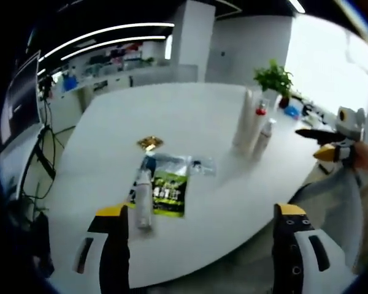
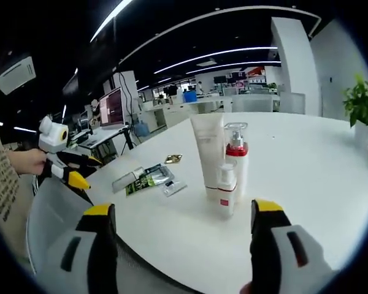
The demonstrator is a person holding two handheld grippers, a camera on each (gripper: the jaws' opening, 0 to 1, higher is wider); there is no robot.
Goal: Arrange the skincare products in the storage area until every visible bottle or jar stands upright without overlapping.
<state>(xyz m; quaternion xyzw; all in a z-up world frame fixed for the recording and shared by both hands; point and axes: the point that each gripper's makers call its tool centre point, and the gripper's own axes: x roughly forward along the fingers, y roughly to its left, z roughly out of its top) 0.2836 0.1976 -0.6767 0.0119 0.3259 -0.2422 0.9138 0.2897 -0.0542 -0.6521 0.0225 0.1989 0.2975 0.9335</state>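
I've got the left gripper [image 1: 205,229] hanging over the near edge of the big white oval table [image 1: 190,122], black jaws with yellow tips spread wide, nothing between them. Just ahead of the left jaw a small white bottle [image 1: 144,199] lies flat on its side, resting against a green-and-black sachet [image 1: 170,191] with a clear plastic packet [image 1: 202,165] just past it. A small gold foil wrapper [image 1: 149,143] sits further out.

Over in the right gripper view, the right gripper [image 2: 183,223] is parted wide too, holding nothing. Between its jaws, further on, stands a cluster of three upright pieces: a tall white squeeze tube [image 2: 208,153] on its cap, a white pump bottle with a red collar [image 2: 236,158] just beside it, and a short white bottle with a red label [image 2: 226,191] in front, touching or nearly so. A green potted plant [image 2: 363,104] is at the far right.
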